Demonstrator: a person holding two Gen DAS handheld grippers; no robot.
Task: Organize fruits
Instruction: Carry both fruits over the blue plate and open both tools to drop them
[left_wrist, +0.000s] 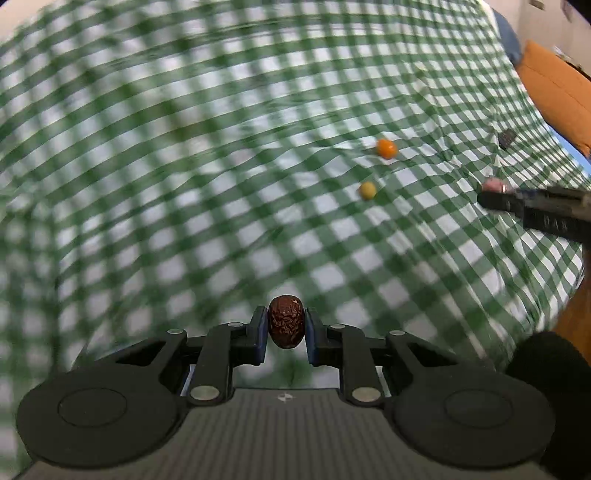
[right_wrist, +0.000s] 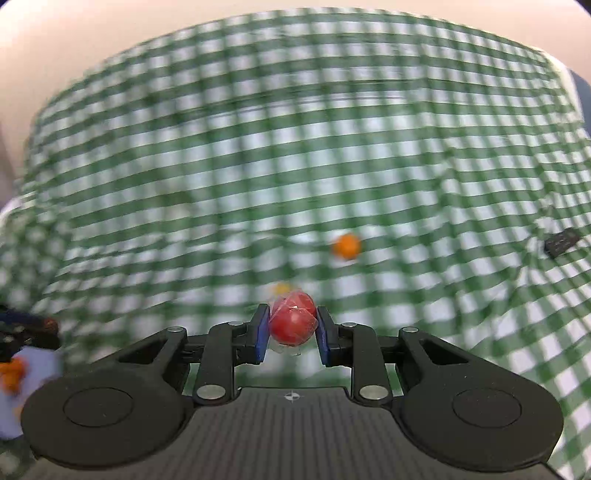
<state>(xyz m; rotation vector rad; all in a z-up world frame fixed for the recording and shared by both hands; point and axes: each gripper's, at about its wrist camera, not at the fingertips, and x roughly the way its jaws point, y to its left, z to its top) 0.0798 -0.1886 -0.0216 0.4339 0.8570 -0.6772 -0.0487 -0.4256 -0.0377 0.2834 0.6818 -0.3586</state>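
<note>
Clamped between the left gripper (left_wrist: 286, 328) jaws — a wrinkled dark-brown date (left_wrist: 286, 326); between the right gripper (right_wrist: 291, 328) jaws, a plastic-wrapped red tomato (right_wrist: 293, 323). Beyond, mid green-checked tablecloth (left_wrist: 184, 166) — small orange fruit (left_wrist: 386, 148), small yellow fruit (left_wrist: 368, 189).

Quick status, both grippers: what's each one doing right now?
Left gripper: closed on a wrinkled brown date.
Right gripper: closed on a red wrapped fruit.
</note>
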